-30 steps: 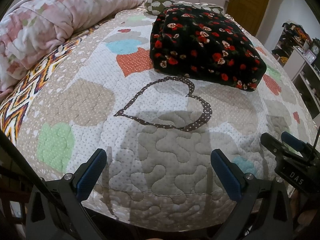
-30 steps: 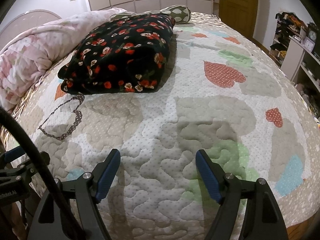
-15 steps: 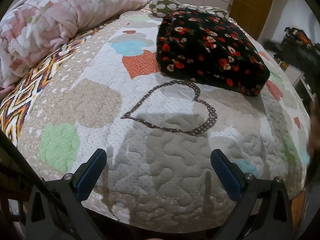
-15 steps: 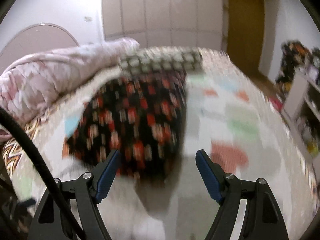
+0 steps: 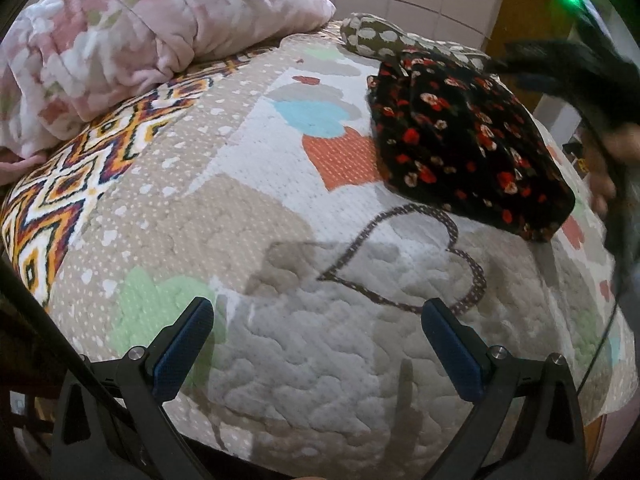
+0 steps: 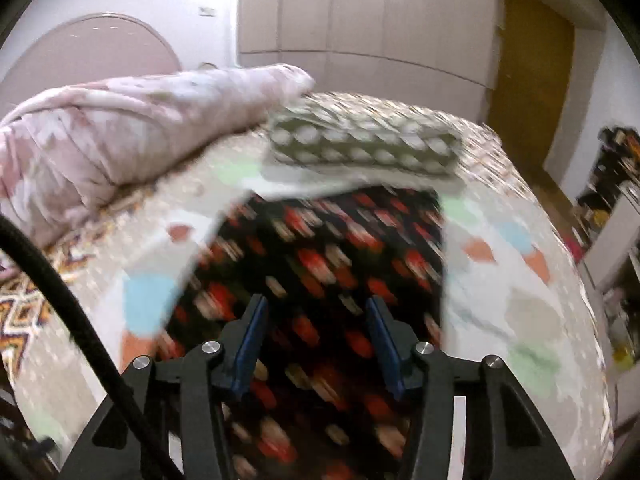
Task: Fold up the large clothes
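A folded black garment with red and white flowers (image 5: 468,148) lies on the quilted bedspread (image 5: 280,208), toward the far right. My left gripper (image 5: 318,344) is open and empty, low over the near edge of the bed. My right gripper (image 6: 316,336) hovers over the garment (image 6: 328,288) in a blurred view; its jaws stand partly open with nothing between them. The right gripper and the hand holding it also show, blurred, at the right edge of the left wrist view (image 5: 600,92).
A rolled pink floral blanket (image 5: 120,40) lies along the left side of the bed. An olive spotted pillow (image 6: 360,144) sits beyond the garment. A wooden door (image 6: 528,92) and cluttered shelves (image 6: 616,184) stand at the right.
My right gripper has swung up and forward over the garment and its jaws have narrowed. My left gripper has drifted slightly, still open.
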Demonstrator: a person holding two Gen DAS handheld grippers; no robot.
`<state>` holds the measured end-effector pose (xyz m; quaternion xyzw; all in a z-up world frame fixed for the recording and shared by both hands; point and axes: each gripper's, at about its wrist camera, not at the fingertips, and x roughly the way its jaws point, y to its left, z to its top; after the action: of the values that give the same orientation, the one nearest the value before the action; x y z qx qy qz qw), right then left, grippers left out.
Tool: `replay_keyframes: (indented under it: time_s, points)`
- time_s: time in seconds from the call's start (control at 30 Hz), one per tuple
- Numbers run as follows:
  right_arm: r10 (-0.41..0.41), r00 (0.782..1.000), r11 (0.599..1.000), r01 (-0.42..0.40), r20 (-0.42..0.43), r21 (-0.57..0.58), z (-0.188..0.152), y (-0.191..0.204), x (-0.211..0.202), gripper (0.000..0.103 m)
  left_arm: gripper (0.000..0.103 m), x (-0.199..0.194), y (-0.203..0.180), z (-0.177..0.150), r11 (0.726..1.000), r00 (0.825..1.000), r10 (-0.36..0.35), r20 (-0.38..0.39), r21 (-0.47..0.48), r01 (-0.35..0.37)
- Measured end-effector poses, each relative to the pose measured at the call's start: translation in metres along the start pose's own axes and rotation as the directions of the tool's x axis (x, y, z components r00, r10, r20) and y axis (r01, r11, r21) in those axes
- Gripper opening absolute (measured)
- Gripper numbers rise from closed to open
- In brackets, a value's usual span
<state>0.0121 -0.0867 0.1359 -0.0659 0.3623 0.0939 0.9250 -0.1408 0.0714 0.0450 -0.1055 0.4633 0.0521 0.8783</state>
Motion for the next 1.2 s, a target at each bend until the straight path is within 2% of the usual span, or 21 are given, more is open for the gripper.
replay_keyframes:
  time_s: [0.07, 0.13, 0.23, 0.3, 0.37, 0.47, 0.5, 0.57, 0.63, 0.7, 0.77, 0.97, 1.07, 1.2]
  points:
    - [0.029, 0.999, 0.999, -0.030, -0.038, -0.020, 0.017, 0.019, 0.029, 0.043, 0.103, 0.000, 0.005, 0.000, 1.000, 1.000, 0.002, 0.003, -0.009, -0.002]
    - [0.030, 0.994, 0.999, -0.034, -0.107, -0.035, 0.025, 0.036, 0.067, 0.040, 0.103, -0.001, 0.012, 0.001, 1.000, 1.000, 0.009, 0.005, -0.021, -0.009]
    - [0.046, 0.978, 0.998, -0.055, -0.205, -0.038, 0.022, 0.055, 0.116, 0.044, 0.103, -0.002, 0.023, 0.000, 0.999, 1.000, 0.026, 0.009, -0.043, -0.025]
    - [0.006, 0.981, 0.994, -0.026, -0.195, -0.102, 0.022, 0.065, 0.120, 0.046, 0.103, -0.002, 0.028, 0.000, 0.998, 0.999, 0.036, 0.008, -0.057, -0.035]
    - [0.006, 0.985, 0.991, -0.029, -0.172, -0.133, 0.024, 0.069, 0.107, 0.046, 0.103, -0.001, 0.031, 0.000, 0.997, 0.999, 0.039, 0.005, -0.072, -0.038]
    - [0.059, 0.993, 0.994, -0.068, -0.102, -0.084, 0.018, 0.055, 0.061, 0.049, 0.103, -0.003, 0.027, -0.001, 0.997, 0.999, 0.034, 0.007, -0.069, -0.034]
    - [0.062, 0.995, 0.996, -0.067, -0.083, -0.065, 0.013, 0.048, 0.048, 0.052, 0.103, -0.003, 0.025, -0.002, 0.997, 0.999, 0.032, 0.008, -0.064, -0.032]
    - [0.090, 0.995, 0.996, -0.090, -0.046, -0.015, -0.003, 0.032, 0.017, 0.068, 0.103, -0.006, 0.017, -0.003, 0.998, 1.000, 0.028, 0.009, -0.049, -0.028]
    - [0.099, 0.995, 0.995, -0.098, -0.033, 0.034, -0.028, 0.014, -0.013, 0.070, 0.103, -0.008, 0.008, -0.005, 0.999, 1.000, 0.024, 0.010, -0.031, -0.024]
    - [0.082, 0.996, 0.995, -0.080, -0.032, 0.067, -0.052, -0.002, -0.035, 0.070, 0.103, -0.011, 0.000, -0.006, 1.000, 1.000, 0.020, 0.013, -0.015, -0.020]
    - [0.032, 0.999, 0.995, -0.028, -0.040, 0.094, -0.081, -0.017, -0.054, 0.071, 0.103, -0.017, -0.013, -0.009, 1.000, 1.000, 0.014, 0.017, 0.012, -0.014]
    - [-0.046, 0.993, 0.988, 0.061, -0.105, 0.143, -0.149, -0.038, -0.082, 0.074, 0.103, -0.035, -0.039, -0.019, 0.996, 0.999, 0.023, 0.038, 0.082, -0.027]
    - [-0.056, 0.991, 0.984, 0.076, -0.123, 0.162, -0.179, -0.037, -0.094, 0.074, 0.103, -0.047, -0.046, -0.022, 0.993, 0.997, 0.050, 0.062, 0.103, -0.057]
    - [-0.052, 0.991, 0.983, 0.073, -0.124, 0.169, -0.199, -0.028, -0.108, 0.076, 0.103, -0.063, -0.050, -0.025, 0.989, 0.992, 0.085, 0.092, 0.113, -0.095]
